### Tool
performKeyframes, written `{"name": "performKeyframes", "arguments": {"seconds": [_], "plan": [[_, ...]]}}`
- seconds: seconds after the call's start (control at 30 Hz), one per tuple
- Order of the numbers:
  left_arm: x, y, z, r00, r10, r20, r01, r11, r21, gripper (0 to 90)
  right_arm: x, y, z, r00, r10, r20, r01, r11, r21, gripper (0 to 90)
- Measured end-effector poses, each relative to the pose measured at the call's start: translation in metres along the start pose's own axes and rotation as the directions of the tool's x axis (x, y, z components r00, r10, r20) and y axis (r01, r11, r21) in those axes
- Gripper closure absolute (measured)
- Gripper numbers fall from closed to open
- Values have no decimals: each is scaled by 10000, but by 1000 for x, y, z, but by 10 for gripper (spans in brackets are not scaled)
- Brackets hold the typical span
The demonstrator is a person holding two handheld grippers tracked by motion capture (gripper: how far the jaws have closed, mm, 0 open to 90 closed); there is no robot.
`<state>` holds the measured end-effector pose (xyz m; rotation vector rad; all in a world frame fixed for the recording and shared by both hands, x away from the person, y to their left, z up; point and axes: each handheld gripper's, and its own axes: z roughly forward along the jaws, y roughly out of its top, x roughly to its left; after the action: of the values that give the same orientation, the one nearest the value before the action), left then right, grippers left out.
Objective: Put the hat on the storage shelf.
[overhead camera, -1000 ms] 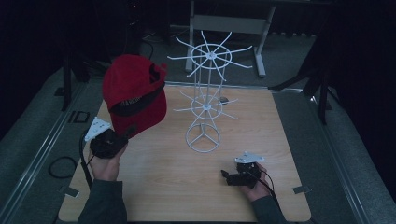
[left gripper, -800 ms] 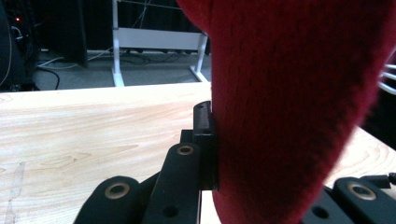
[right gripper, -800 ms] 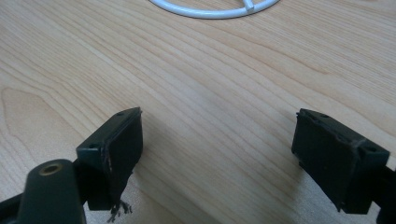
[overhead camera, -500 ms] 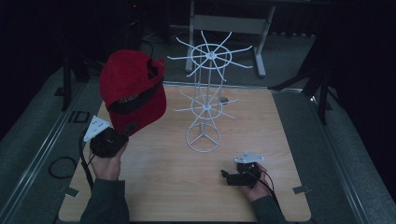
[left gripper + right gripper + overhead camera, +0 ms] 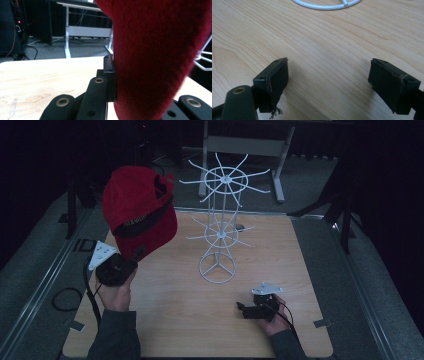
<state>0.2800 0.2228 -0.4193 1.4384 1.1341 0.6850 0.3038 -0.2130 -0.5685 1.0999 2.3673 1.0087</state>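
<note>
One red cap (image 5: 140,212) up in the air over the left side of the wooden table (image 5: 165,320), clamped in the left gripper (image 5: 131,254) by its lower edge, jaws closed tight on the fabric; close-up from the left gripper view says the same, black jaw pressed flat against fuzzy red cloth (image 5: 160,57); looks like soft, light stuff, probably floppy everywhere except maybe the brim, so no real weight to fight but plenty of sag and swing once tilted; not slippery by the look of that nap, not fragile either, worst case a crease; best place to grab seems to be exactly that kind of rim or band spot, a double layer of cloth, rather than the crown, which would likely just bunch up; dark strap or band (image 5: 142,222) running across the open underside, could snag on a wire prong, worth watching; white wire rack (image 5: 220,227) standing upright mid-table, just right of the cap, two tiers of thin spokes, cap not touching it as far as can be told; right gripper (image 5: 248,310) resting low near the front right, jaws wide apart, nothing between them but bare wood (image 5: 327,62); rack's base ring (image 5: 327,5) just ahead of it.
</note>
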Motion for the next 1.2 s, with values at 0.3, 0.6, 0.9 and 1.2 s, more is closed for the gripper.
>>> {"name": "performKeyframes", "arguments": {"seconds": [0.3, 0.6, 0.9, 1.2], "plan": [[-4, 8, 0, 9998, 0, 221, 5, 9997, -242, 856, 0, 0, 0, 10000, 0, 0, 0, 10000, 0, 163], [-9, 17, -1, 9998, 114, 162, -107, 9990, -445, 856, 0, 0, 0, 10000, 2, 0, -2, 10000, 12, 162], [-13, 25, -2, 9993, 205, 302, -188, 9983, -546, 856, 0, 0, 0, 10000, -1, 1, 1, 10000, 11, 163], [-16, 33, -2, 9991, 276, 319, -256, 9978, -614, 856, 0, 0, 0, 10000, 17, -2, -17, 10000, 17, 163]]}}
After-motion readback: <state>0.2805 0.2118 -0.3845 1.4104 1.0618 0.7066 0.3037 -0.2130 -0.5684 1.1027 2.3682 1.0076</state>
